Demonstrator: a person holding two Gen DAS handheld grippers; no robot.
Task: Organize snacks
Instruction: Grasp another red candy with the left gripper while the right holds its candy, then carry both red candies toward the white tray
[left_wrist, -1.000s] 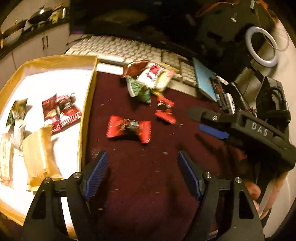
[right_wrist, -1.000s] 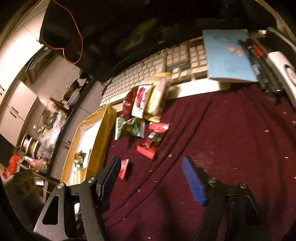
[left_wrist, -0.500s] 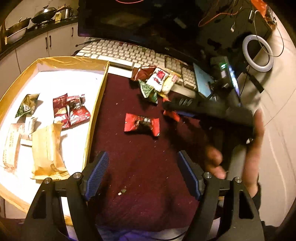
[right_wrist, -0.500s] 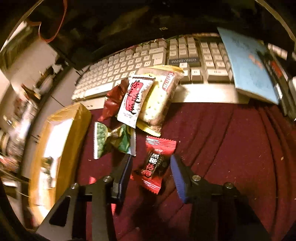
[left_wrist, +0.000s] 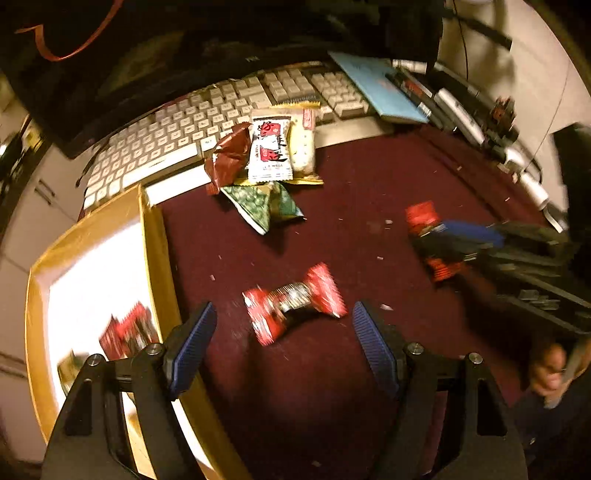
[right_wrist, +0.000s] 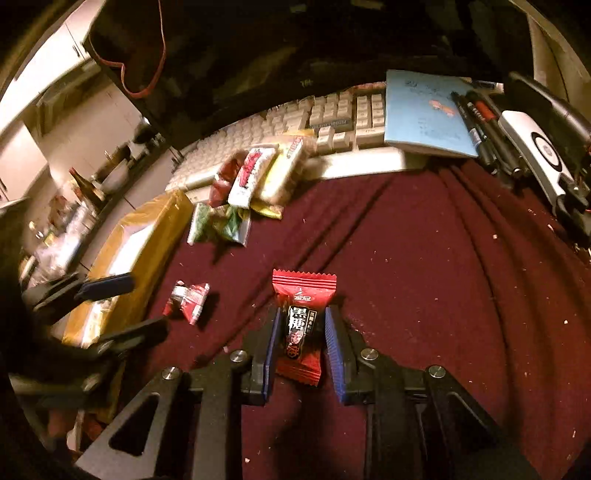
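Maroon cloth hosted the pickup: right gripper was closing around the red candy, left gripper gaped wide; tray next.

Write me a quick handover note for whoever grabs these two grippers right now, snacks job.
Right gripper: jaws closing around the red brown-sugar candy, which lies between the fingers on the maroon cloth; whether the pads press on it yet is unclear.
Left gripper: open, empty, hovering over the red twist-wrapped candy.
Gold-rimmed tray: already holds a few snacks, blurred.
Left to move: both red candies, the green packet, and the pile against the keyboard: dark red wrapper, white-and-red packet, yellow-edged cracker pack.
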